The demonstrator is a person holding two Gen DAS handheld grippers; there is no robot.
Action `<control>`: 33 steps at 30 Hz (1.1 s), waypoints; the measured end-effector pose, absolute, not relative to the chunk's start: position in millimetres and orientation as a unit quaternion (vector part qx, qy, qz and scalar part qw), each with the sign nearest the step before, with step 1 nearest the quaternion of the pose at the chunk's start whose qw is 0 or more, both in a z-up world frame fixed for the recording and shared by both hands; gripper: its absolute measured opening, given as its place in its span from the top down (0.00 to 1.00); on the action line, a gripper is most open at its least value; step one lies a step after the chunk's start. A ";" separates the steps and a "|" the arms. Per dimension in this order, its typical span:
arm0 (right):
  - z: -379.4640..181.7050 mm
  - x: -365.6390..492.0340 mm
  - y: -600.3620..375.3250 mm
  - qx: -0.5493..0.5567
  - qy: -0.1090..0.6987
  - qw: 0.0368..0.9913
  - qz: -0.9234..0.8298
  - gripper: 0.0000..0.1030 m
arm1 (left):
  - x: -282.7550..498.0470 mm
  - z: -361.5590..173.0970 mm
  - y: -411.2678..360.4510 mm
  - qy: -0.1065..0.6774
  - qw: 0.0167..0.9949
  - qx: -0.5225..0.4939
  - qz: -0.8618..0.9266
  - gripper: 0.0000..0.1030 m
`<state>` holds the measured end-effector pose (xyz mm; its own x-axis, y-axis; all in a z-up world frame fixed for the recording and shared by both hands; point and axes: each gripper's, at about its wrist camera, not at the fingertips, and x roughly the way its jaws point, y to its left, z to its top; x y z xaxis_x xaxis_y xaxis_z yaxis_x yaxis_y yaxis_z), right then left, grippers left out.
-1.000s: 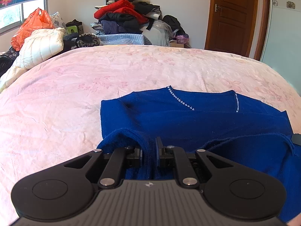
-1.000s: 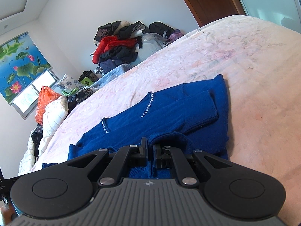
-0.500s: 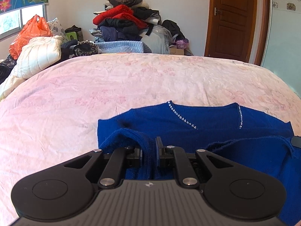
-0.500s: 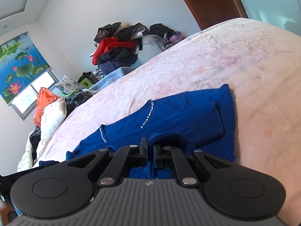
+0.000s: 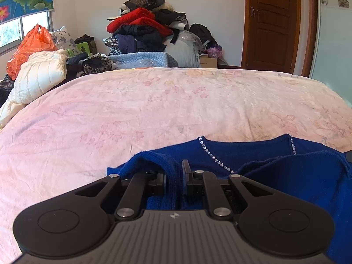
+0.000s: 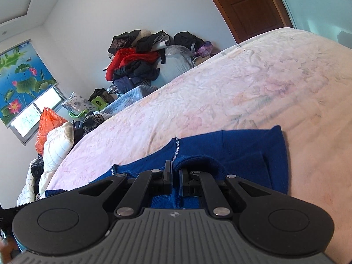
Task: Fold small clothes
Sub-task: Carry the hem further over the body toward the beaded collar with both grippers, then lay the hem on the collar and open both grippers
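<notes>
A dark blue knit top (image 5: 253, 151) with a rhinestone-trimmed neckline lies on the pink floral bedspread (image 5: 154, 101). It also shows in the right wrist view (image 6: 242, 145). My left gripper (image 5: 175, 171) is shut on a bunched fold of its hem at the left side. My right gripper (image 6: 175, 173) is shut on the hem at the right side. Both hold the lower edge lifted and carried over the body of the top toward the neckline. The part under the grippers is hidden.
A white padded quilt (image 5: 39, 74) and an orange plastic bag (image 5: 28, 48) lie at the bed's far left. A heap of clothes (image 5: 149, 28) stands against the far wall. A brown wooden door (image 5: 272, 24) is at the back right.
Both grippers have moved forward toward the neckline with the hem in them. Less of the blue top shows ahead of the fingers than before.
</notes>
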<state>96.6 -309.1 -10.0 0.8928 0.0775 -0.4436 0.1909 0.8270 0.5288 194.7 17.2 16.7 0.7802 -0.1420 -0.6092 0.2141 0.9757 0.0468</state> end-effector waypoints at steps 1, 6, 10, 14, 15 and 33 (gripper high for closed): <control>-9.6 100.6 -310.5 0.293 0.229 0.928 -0.031 0.90 | 199.2 16.3 14.8 0.319 0.941 0.059 -0.095 0.88; -11.6 122.7 -317.4 0.292 0.234 0.927 -0.039 0.90 | 219.7 8.1 5.9 0.330 0.937 0.069 -0.093 0.88; -17.5 141.3 -324.8 0.302 0.243 0.921 -0.044 0.90 | 234.1 -0.4 0.3 0.342 0.932 0.074 -0.093 0.88; -24.4 157.5 -326.6 0.300 0.253 0.918 -0.051 0.90 | 247.3 -8.3 -1.4 0.356 0.927 0.073 -0.095 0.88; -26.6 160.6 -327.2 0.300 0.255 0.918 -0.053 0.90 | 249.8 -10.2 -1.3 0.359 0.926 0.072 -0.096 0.87; -49.2 181.5 -337.4 0.346 0.281 0.893 -0.062 0.48 | 280.6 -20.7 6.8 0.425 0.897 0.041 -0.116 0.79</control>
<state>181.5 -337.4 -49.2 0.8342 0.0846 -0.5450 0.3049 0.7527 0.5835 280.6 6.8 -20.7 0.6111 -0.1739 -0.7723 0.2437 0.9695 -0.0254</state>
